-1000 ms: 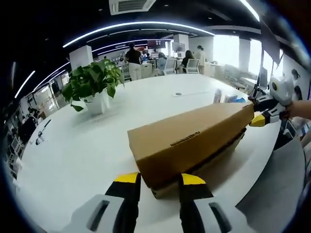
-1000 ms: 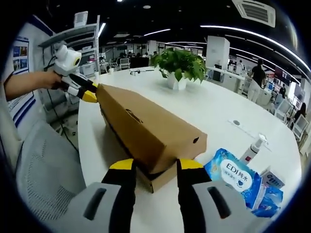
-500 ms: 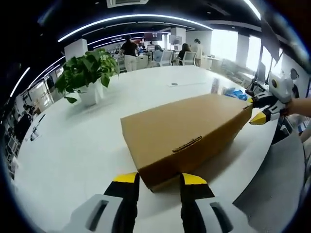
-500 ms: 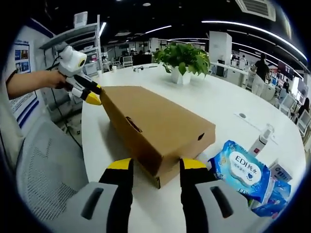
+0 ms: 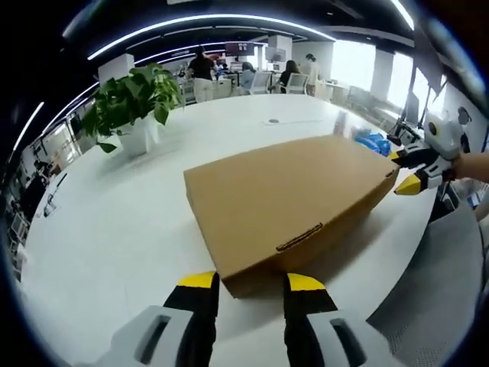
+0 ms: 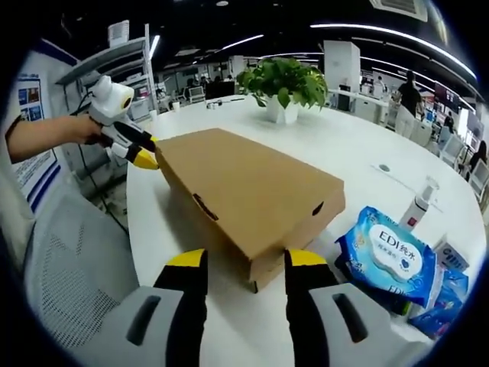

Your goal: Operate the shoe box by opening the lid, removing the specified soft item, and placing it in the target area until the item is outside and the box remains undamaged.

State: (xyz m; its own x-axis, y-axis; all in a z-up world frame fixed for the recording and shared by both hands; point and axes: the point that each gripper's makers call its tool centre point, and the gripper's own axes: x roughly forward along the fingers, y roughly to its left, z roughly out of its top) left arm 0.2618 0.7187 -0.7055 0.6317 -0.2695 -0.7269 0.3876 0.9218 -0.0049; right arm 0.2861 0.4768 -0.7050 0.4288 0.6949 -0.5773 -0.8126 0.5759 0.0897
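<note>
Shoe box (image 5: 286, 202) is lying shut on the white table (image 5: 114, 229). I am holding my left tool (image 5: 248, 284) and my right tool (image 6: 238, 261) at its two ends, both spread wide and gripping nothing. Lifting the lid and removing the soft item are not yet done.

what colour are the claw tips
Yellow tips on black fingers, clearest in the right gripper view.

bright even office light, curved ceiling light strips (image 5: 191, 19) upper frame in both views, window glare (image 5: 359, 76) upper right of left gripper view, soft shadow under shoe box (image 5: 286, 202), strong fisheye bending at edges, centre sharp, background softer
</note>
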